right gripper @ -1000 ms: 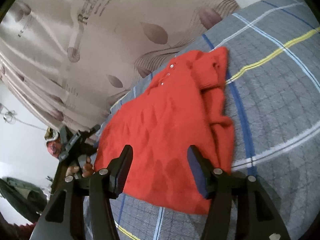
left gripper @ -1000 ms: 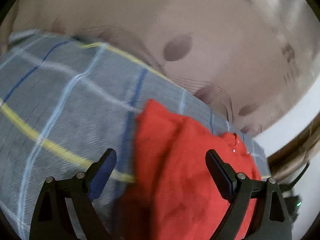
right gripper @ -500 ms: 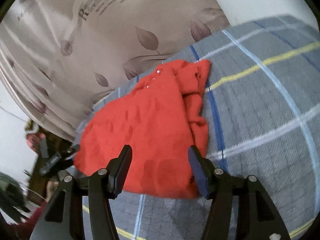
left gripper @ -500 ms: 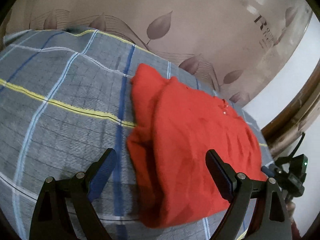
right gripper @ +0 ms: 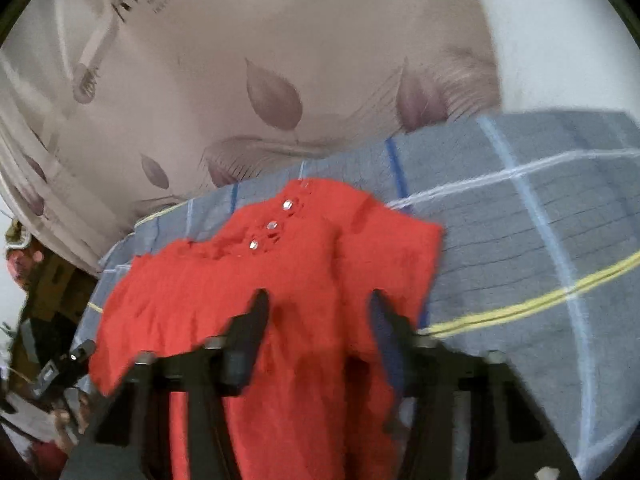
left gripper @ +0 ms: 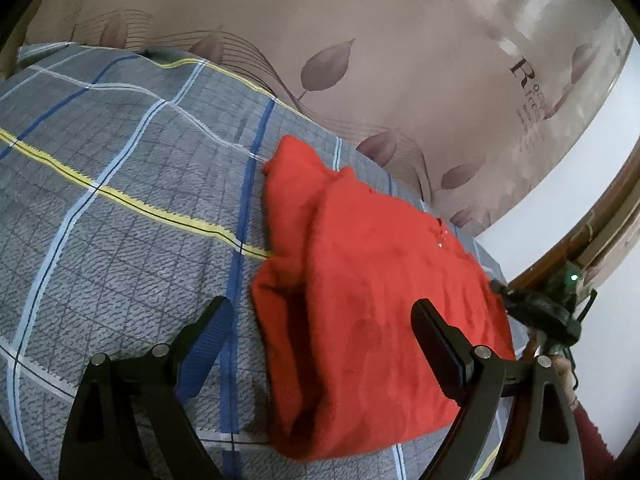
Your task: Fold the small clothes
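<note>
Where the curtain (left gripper: 400, 40) hangs, only "R" reads clearly.

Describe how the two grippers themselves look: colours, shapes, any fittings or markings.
The left gripper is matte black, with two angular, wedge-shaped fingers on open triangular frames, held by round silver bolts. One finger carries a blue pad. The right gripper looks like the same build: black frames, silver bolts, a bluish pad on one finger, though that view is blurred. No printed markings show. A dark red sleeve shows at the left view's edge.
</note>
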The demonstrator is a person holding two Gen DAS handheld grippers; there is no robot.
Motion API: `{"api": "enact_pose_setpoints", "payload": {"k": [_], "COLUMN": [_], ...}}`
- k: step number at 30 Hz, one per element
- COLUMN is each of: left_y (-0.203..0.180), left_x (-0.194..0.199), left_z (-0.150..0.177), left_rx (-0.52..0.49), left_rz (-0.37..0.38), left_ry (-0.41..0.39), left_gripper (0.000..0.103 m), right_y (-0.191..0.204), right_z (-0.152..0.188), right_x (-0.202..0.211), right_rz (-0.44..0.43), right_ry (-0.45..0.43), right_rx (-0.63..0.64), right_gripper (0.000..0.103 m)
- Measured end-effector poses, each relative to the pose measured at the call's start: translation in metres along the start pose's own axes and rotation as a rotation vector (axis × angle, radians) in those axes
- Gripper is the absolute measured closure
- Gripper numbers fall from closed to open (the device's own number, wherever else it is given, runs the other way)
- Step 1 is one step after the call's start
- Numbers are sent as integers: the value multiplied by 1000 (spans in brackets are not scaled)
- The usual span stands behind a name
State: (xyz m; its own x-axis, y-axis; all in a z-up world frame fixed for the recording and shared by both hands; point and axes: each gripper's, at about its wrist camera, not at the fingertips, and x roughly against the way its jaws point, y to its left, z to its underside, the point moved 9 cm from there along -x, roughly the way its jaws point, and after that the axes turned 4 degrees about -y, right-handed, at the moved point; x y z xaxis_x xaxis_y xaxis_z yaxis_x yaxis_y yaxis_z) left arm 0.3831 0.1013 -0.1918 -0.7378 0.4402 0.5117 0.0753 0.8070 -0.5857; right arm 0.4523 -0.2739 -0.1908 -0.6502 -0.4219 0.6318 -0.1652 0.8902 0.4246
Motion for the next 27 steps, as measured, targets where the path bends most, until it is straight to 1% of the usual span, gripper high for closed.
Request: {"api": "enact_pose_setpoints", "payload": {"k": [1,2,6,8,10,13,16,21,23,25,27], "left_y": [1,1,2,2,2,1,1,1,1,2,2], "left_x": [0,0,0,0,0,0,0,0,0,0,-1], "left_z": [-1,-1,-1,-1,-1,-2,-1,-1,-1,-1,-1], "left_rx": [6,8,8,7,7,11,11,12,11,9,5], "left_rz": [2,4,3,3,2,7,6,6,5,-1,-6], "left_ry": [-2,-3,-2,-1,-1,-3,-3,-3,-3,-3,-2], "left_gripper": [13,13,13,13,13,13,13,12,12,12,12], "right_y": [-2,-4,-22,-30,-35,-37,-38,-32,-28,-17,2], "right_z": [2,4,-8,-6,3,1,4,5,4,-2,-8], "right_x": [-4,-4,24,23,12,15,10,5,9,21,34], "right_rz": [26,34,62,84,116,107,117,182,221,273,295], "right_ry": [7,-5,-150,-139,-95,-114,-87,-66,-75,-120,-172], "right_rx": [4,-10,-84,-85,-64,-77,-66,-8,24,78,146], "right_gripper": [97,98,100,100,101,101,101,100,99,97,94]}}
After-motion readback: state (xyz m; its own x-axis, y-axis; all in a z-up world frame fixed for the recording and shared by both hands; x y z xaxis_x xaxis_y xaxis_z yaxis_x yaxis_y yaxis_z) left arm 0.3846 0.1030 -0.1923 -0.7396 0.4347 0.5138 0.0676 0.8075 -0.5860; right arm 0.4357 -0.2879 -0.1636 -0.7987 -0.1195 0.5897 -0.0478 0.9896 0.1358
